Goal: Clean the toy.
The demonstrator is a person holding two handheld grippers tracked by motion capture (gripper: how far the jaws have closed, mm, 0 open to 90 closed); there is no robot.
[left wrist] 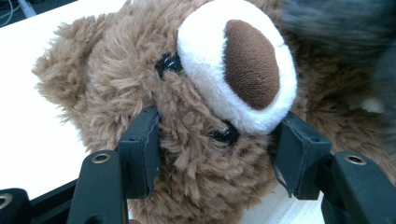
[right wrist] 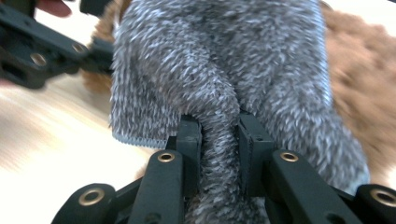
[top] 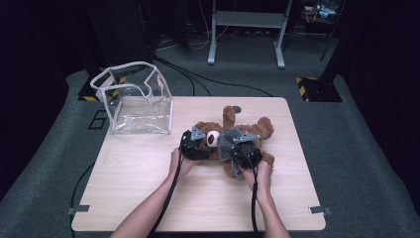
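A brown bear (top: 233,136) lies on its back on the desk (top: 148,173), right of the middle and toward the far edge, its white muzzle up. A grey cloth (top: 227,144) lies over its body, just right of the head.

The left tongs (top: 194,144) sit at the bear's head. In the left gripper view their pads (left wrist: 142,149) press into the fur on either side of the face, one by the cheek, the other under the edge of the muzzle (left wrist: 238,65), so the left tongs (left wrist: 215,151) pinch the bear's (left wrist: 116,79) head. One black eye shows between the pads, another above the left one. The cloth (left wrist: 345,28) is a blurred grey mass at the top right of that view.

The right tongs (top: 245,151) sit over the bear's belly. In the right gripper view, the right tongs (right wrist: 219,149) are drawn nearly together on a gathered fold of the cloth (right wrist: 224,70), which spreads wide above the pads (right wrist: 252,144) and has a stitched edge at the lower left. Brown fur of the bear (right wrist: 359,79) shows to the right, and the left tongs (right wrist: 88,51) show at the upper left.

A clear bag (top: 136,99) with white trim stands open on the desk's far left corner, well apart from the bear.
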